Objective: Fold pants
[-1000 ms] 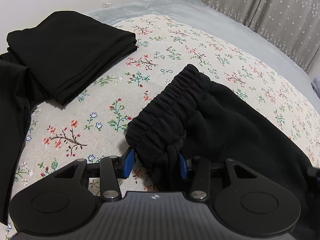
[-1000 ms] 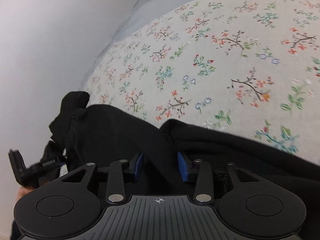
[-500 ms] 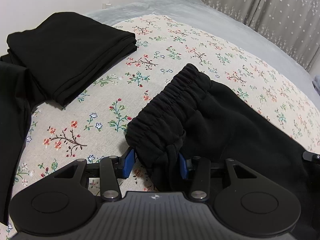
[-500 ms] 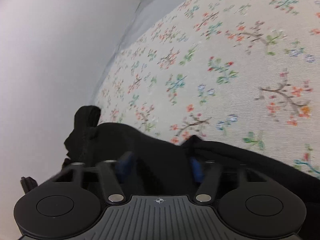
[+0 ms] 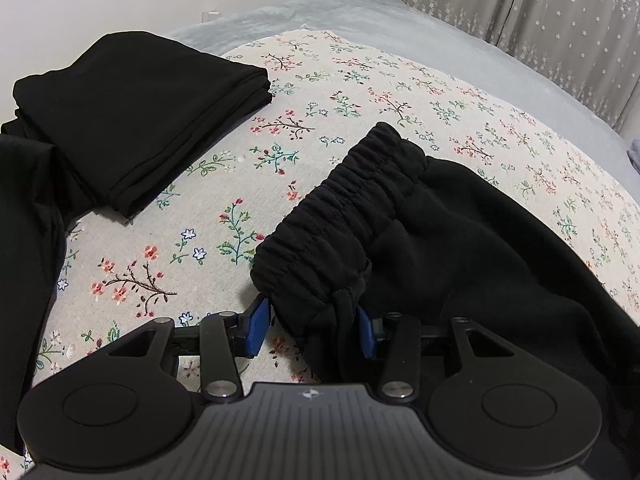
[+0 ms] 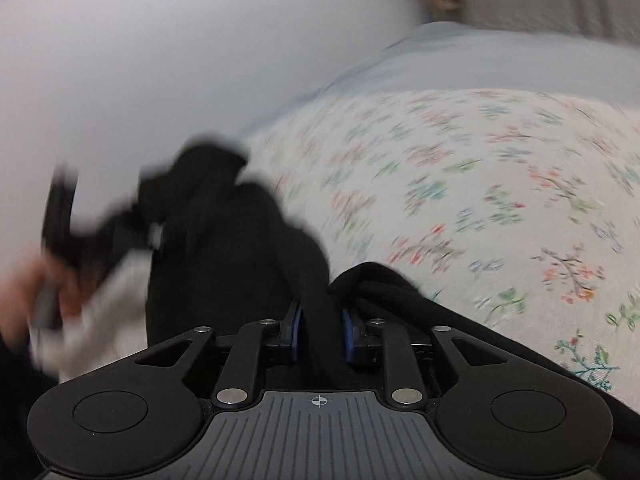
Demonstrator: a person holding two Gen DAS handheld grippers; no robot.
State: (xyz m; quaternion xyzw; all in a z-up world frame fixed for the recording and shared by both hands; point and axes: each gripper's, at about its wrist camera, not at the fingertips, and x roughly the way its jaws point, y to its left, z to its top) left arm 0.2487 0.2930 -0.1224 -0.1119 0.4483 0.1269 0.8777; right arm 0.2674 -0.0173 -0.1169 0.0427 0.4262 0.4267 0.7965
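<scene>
Black pants (image 5: 440, 240) with a gathered elastic waistband (image 5: 340, 208) lie on a floral bedspread (image 5: 248, 168). My left gripper (image 5: 312, 328) has its blue pads on either side of the near waistband corner, with a gap on the left pad side. In the blurred right wrist view, my right gripper (image 6: 320, 332) is shut on a bunched fold of the pants (image 6: 236, 252), which rises toward the left, where a hand and the other gripper (image 6: 56, 240) show.
A folded black garment (image 5: 132, 112) lies at the back left, with more black cloth (image 5: 24, 240) along the left edge. A grey blanket (image 5: 460, 36) and curtains (image 5: 540, 12) are at the back. A white wall (image 6: 160, 60) stands to the left.
My right gripper has closed on the pants fabric and swung fast, blurring its view. The left gripper and waistband have stayed nearly still.
</scene>
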